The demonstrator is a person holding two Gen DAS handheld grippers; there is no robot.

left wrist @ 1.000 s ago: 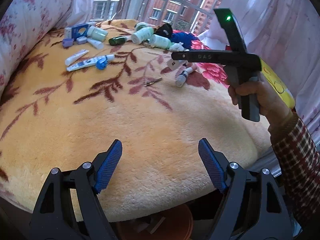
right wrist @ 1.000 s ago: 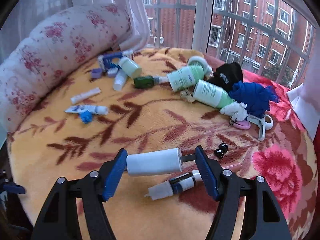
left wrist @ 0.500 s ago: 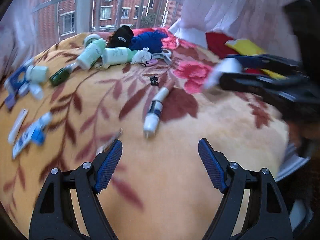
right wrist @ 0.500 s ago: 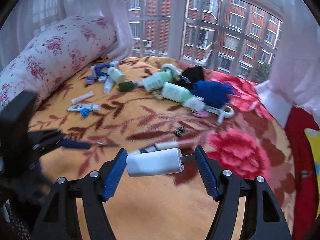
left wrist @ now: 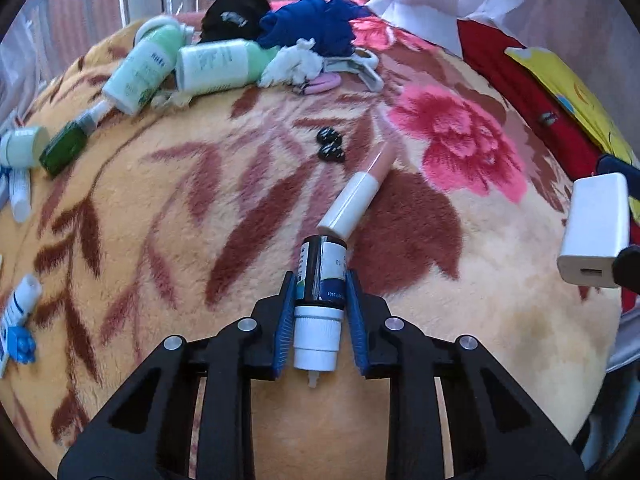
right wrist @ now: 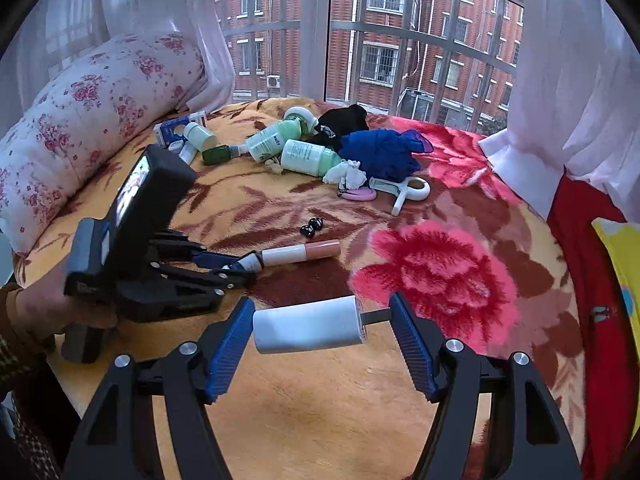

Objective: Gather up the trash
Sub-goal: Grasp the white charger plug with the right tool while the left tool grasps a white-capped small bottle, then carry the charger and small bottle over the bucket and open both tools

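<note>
On the blanket (left wrist: pixel 160 208): left gripper (left wrist: pixel 320 300), spread a second ago, now pinching the vial (left wrist: pixel 322 280); right gripper (right wrist: pixel 320 336) still clamping the charger (right wrist: pixel 306 330); both ready for disposal.

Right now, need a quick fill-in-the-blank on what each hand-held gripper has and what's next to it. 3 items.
1. The left hand-held gripper is shut on a small dark ____ with a white cap.
2. The right hand-held gripper holds a ____ charger by its ends.
3. The white-and-pink tube lies on the blanket just beyond the held item, near two small ____ beads.

Missing words: bottle; white; black
</note>
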